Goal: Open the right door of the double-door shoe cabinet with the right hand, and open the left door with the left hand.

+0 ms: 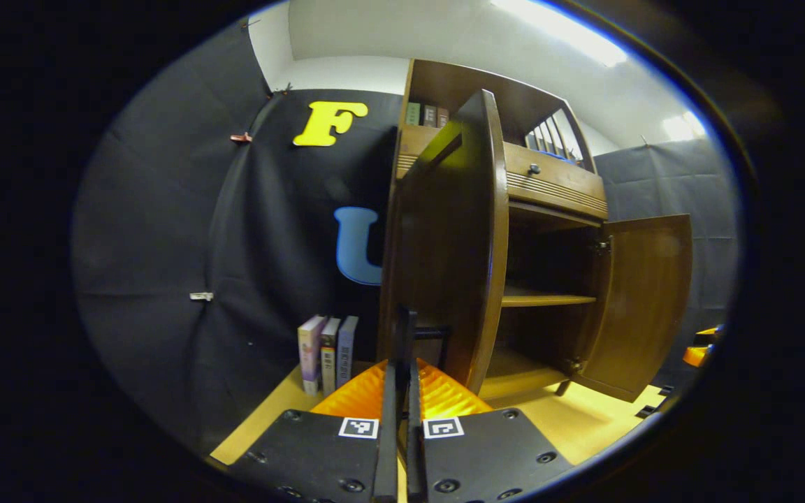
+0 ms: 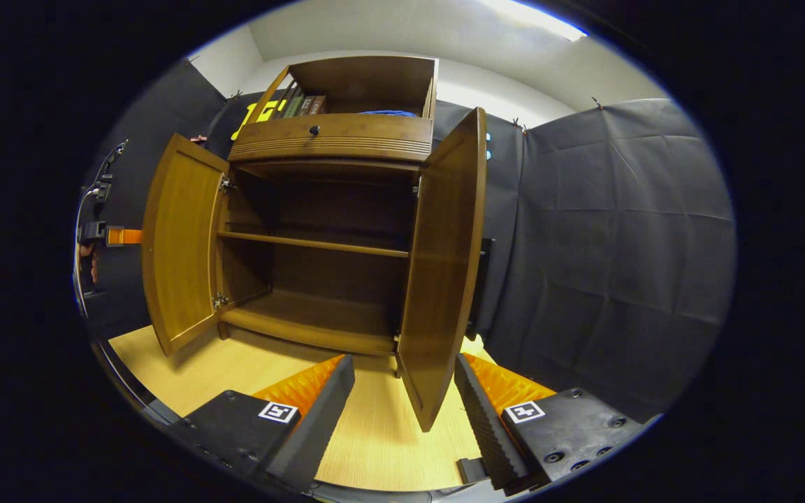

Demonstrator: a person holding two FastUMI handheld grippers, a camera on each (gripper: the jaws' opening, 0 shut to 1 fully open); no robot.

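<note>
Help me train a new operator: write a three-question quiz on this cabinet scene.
1. True or false: the left door and the right door both stand open.
2. The right gripper is: A) open, with the right door's lower corner between its fingers; B) shut on the door's edge; C) shut on nothing.
3. In the left gripper view, what stands upright beside the cabinet?

Key: 1 true; 2 A; 3 books.
</note>
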